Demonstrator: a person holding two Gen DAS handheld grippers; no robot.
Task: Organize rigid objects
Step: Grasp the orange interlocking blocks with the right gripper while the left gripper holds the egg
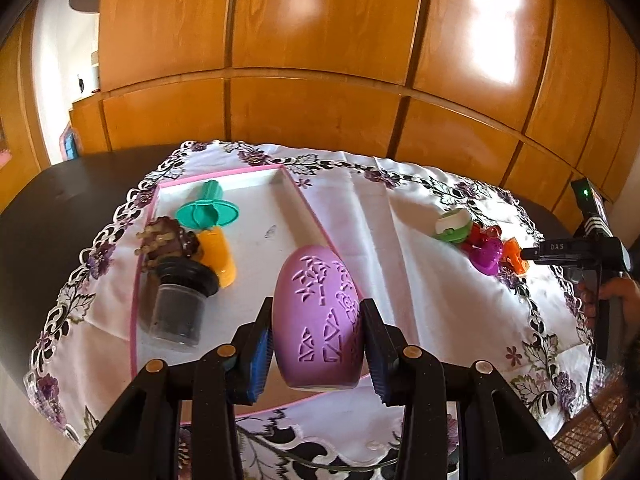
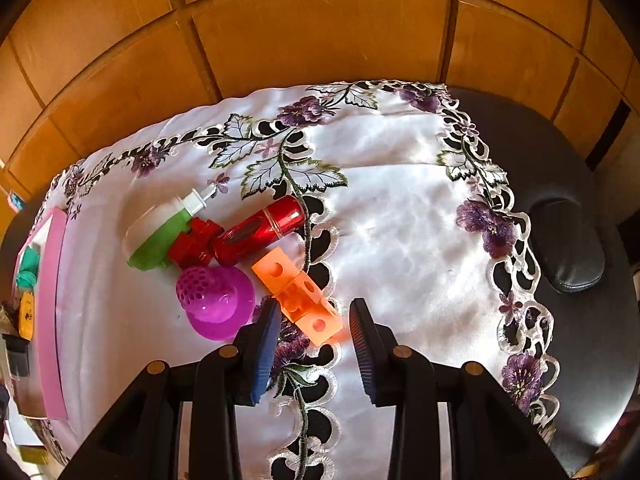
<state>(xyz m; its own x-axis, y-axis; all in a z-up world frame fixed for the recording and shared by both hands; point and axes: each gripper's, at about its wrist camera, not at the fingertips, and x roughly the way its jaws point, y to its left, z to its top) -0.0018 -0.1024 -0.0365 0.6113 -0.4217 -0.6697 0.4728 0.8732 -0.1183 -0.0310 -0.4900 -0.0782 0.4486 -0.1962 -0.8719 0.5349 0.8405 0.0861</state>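
A dark surface carries a white embroidered cloth with purple flowers along its cut-work edge. On the cloth lies a shallow pink-rimmed tray. Inside it are a clear jar with a black lid, a brown knobbly item, an orange piece and a teal disc with a stem.

The left tongs are closed on a pink oval case with cut-out patterns, both blue pads pressing its sides; the case is held above the tray's right-hand rim.

Well apart from the tray, a small heap sits on the cloth: a green-and-white bottle, a red cylinder, a red block, a magenta perforated dome and an orange holed block. The right tongs stand partly open, gripping nothing; the orange block's near end lies between the two tips, and I cannot tell whether the left pad touches it.
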